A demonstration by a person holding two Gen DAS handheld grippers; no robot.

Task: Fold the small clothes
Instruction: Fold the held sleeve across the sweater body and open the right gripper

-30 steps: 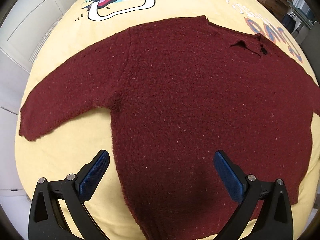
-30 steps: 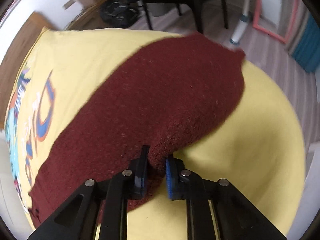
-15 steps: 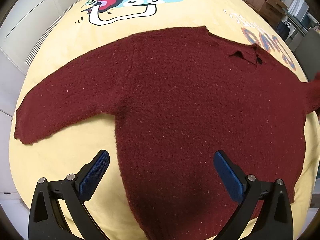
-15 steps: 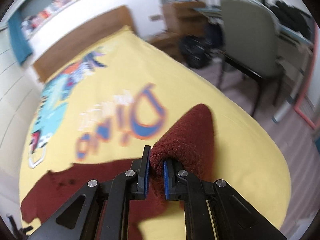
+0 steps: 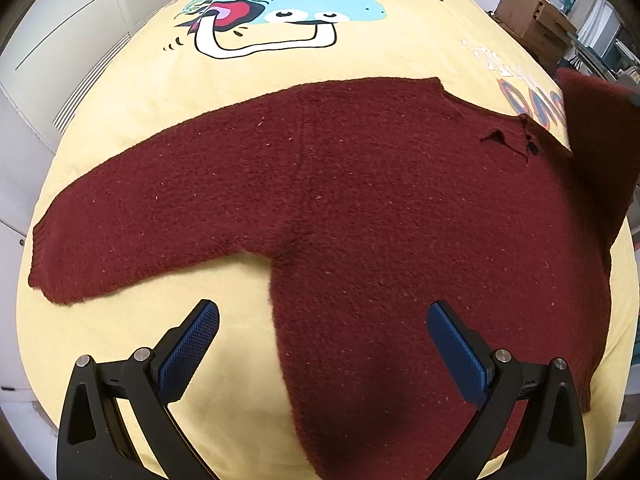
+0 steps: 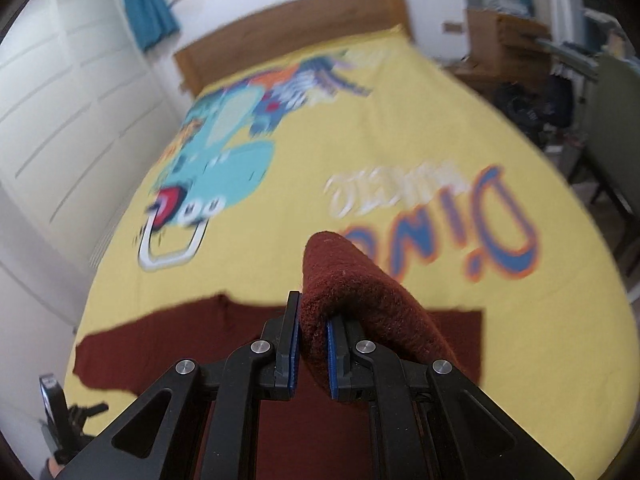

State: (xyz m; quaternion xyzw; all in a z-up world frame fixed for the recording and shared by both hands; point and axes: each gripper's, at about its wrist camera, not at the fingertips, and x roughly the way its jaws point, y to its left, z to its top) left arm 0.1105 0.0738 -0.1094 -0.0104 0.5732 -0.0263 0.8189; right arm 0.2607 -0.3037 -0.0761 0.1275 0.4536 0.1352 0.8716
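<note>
A bedroom with white panelled wardrobes [image 6: 60, 128], teal curtains [image 6: 148, 4] and a wooden headboard [image 6: 296, 28] holds a bed under a yellow dinosaur-print cover [image 5: 132, 92]. Across the cover's near end lies a maroon sweater [image 5: 360, 208], one sleeve [image 5: 132, 228] reaching toward the left edge. The right gripper [image 6: 313, 344] is clamped on the other sleeve [image 6: 360, 284] (lifted clear of the cover). The left gripper [image 5: 322, 344] hangs above the hem, jaws apart.

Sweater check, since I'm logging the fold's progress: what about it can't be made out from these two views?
- Sweater hem: left wrist view, cut off by the bottom edge.
- Lifted sleeve: left wrist view, its end runs off the right edge.
- Sleeve cuff: right wrist view, hidden inside the right gripper, shut on it.
- Bedspread print: right wrist view, blurred by motion.
</note>
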